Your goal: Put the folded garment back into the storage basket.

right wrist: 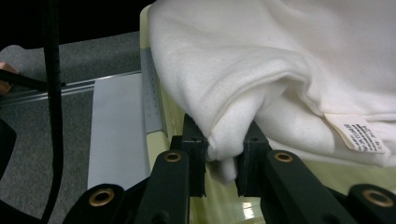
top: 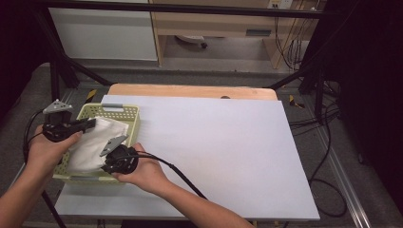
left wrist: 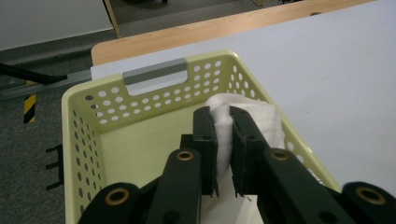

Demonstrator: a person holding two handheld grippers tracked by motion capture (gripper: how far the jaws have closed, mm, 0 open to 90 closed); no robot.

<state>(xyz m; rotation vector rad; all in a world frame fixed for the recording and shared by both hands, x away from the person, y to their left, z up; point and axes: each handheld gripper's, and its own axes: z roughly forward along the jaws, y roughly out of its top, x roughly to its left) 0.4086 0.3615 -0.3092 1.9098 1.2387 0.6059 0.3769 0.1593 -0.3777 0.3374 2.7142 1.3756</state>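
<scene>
A white folded cloth (top: pixel 97 140) lies across a pale yellow-green perforated basket (top: pixel 124 111) at the left of the table. My left gripper (top: pixel 90 125) is shut on the cloth's far edge; in the left gripper view its jaws pinch a white fold (left wrist: pixel 223 123) above the basket (left wrist: pixel 154 100). My right gripper (top: pixel 108 159) is shut on the cloth's near corner; in the right gripper view a thick fold (right wrist: pixel 224 154) sits between the pads, beside a small care label (right wrist: pixel 357 133). The cloth hides much of the basket's inside.
A pale sheet (top: pixel 214 147) covers the table, with a wooden strip (top: pixel 190 90) bare at the far edge. A grey handle (left wrist: pixel 156 72) marks the basket's far wall. Cables (top: pixel 323 156) hang off the right side. Black frame bars (top: pixel 62 66) stand behind.
</scene>
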